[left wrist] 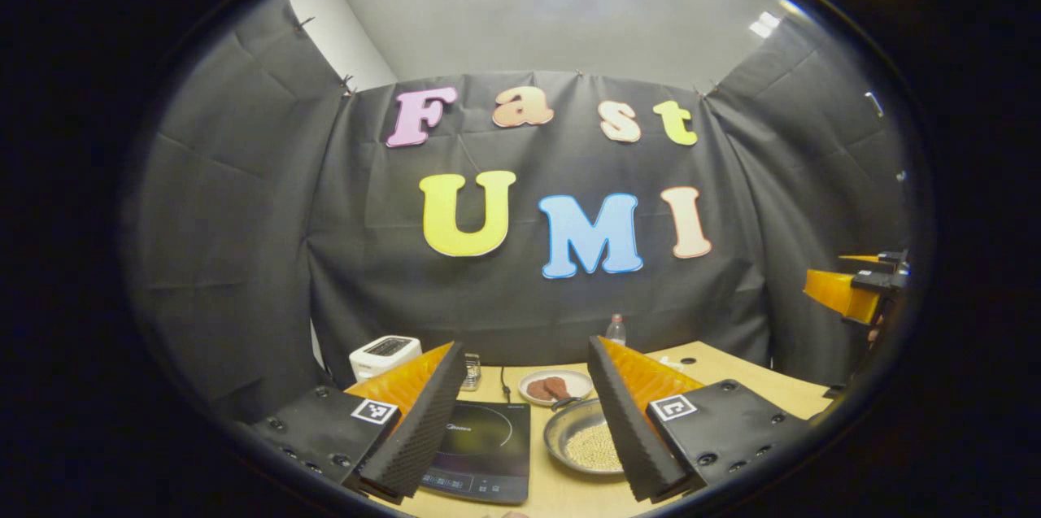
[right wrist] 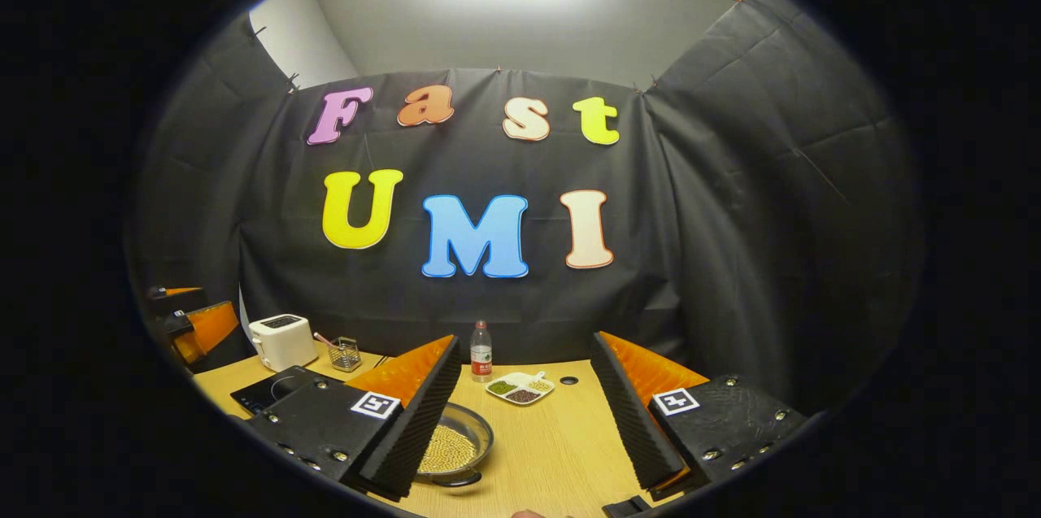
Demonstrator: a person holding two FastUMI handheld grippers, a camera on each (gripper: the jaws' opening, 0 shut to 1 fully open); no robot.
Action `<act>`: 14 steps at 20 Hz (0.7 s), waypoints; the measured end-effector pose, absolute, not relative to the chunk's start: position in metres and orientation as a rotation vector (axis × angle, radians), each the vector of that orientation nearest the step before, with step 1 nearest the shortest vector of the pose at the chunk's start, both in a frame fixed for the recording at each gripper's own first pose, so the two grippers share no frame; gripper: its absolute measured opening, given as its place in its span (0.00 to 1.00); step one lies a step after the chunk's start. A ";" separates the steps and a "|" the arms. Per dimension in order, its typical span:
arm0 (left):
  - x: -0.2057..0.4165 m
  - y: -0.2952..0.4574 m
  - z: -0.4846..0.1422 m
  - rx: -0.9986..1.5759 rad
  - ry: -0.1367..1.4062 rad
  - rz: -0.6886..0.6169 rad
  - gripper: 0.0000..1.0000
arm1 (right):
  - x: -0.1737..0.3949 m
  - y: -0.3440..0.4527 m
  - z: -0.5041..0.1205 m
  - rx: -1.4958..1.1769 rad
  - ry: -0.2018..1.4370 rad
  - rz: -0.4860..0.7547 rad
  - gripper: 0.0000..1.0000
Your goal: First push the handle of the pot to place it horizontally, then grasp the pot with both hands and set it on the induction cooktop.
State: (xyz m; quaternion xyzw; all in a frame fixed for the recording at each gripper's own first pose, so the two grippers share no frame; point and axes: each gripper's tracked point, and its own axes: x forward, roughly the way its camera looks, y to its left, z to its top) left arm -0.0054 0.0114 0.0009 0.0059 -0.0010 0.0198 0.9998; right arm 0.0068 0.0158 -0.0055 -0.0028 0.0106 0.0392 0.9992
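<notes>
A shallow metal pot (left wrist: 587, 443) holding pale grains sits on the wooden table (left wrist: 561, 494), just right of the black induction cooktop (left wrist: 481, 446). Its dark handle (left wrist: 567, 402) sticks out from the far rim toward a plate. My left gripper (left wrist: 520, 437) hangs open above the table's near side, with the cooktop and pot seen between its fingers. In the right gripper view the pot (right wrist: 459, 443) lies partly behind the left finger, and the cooktop (right wrist: 267, 392) is far left. My right gripper (right wrist: 524, 428) is open and holds nothing. Each gripper appears at the other view's edge.
A plate with brown pieces (left wrist: 557, 385) lies behind the pot. A white toaster (right wrist: 282, 341), a small wire basket (right wrist: 346, 354), a bottle (right wrist: 481, 351) and a divided dish of beans (right wrist: 520, 388) stand along the back. Bare wood (right wrist: 553, 453) lies right of the pot.
</notes>
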 end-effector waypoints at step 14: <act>-0.007 0.034 0.002 0.018 -0.007 0.075 0.99 | 0.012 0.039 -0.016 0.001 0.057 0.114 0.46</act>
